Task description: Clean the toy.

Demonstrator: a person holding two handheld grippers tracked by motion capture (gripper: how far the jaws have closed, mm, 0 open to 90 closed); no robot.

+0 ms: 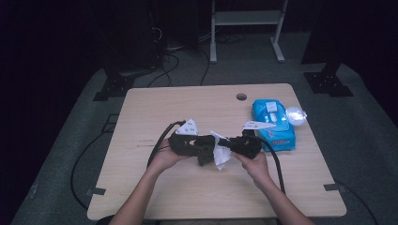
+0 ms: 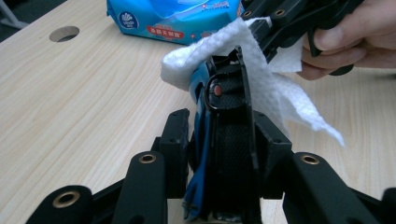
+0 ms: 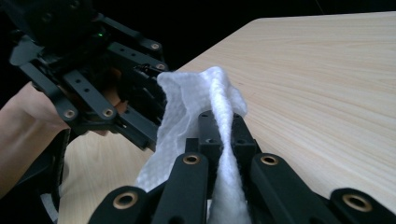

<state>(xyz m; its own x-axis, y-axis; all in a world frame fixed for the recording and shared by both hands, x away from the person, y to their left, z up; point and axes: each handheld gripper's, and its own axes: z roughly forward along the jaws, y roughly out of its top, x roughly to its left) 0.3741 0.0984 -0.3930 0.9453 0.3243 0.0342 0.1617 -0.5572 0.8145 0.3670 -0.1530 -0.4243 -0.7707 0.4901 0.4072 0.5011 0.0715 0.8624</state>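
Observation:
My left gripper (image 1: 206, 152) is shut on a slim black and blue object (image 2: 224, 116) with a small red dot near its top, held upright between the jaws (image 2: 223, 125). My right gripper (image 1: 225, 145) is shut on a white wipe (image 3: 187, 98), pinched at the fingertips (image 3: 223, 120). The wipe (image 2: 210, 51) drapes over the object's top and down its right side. Both grippers meet tip to tip above the middle of the wooden table (image 1: 187, 187). In the left gripper view a hand (image 2: 345, 42) holds the right gripper (image 2: 280, 18) at top right.
A blue pack of wet wipes (image 1: 274, 124) lies at the table's right side, with a crumpled clear wrapper (image 1: 295, 115) beside it. A round cable hole (image 1: 241, 97) sits near the far edge. Black cables trail from both grippers toward the near side.

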